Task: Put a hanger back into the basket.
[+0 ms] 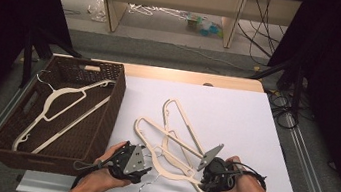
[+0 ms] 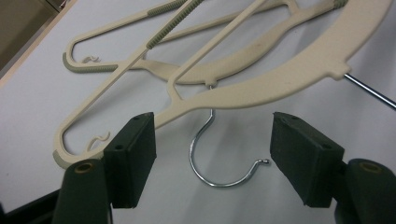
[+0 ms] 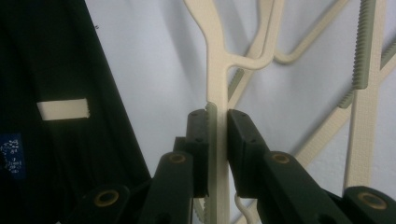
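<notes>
Cream plastic hangers: three or so are lying tangled on the white bench (image 1: 236,115) in front of the person, arms and bars crossing each other.
Right gripper (image 3: 217,116): its jaws are clamping the flat arm of one cream plastic hanger with ribbed grip strips (image 3: 217,60).
Left gripper (image 2: 212,140): its jaws are standing wide and empty around the chrome wire hook (image 2: 205,154) of another hanger (image 2: 261,88).
Dark woven basket (image 1: 110,113): sitting at bench left, already holding one hanger (image 1: 64,101).
Risk: lifting now is likely dragging the interlocked neighbours along.
Risk: the thin hook is slipping or swivelling if the left jaws close off-centre.
</notes>
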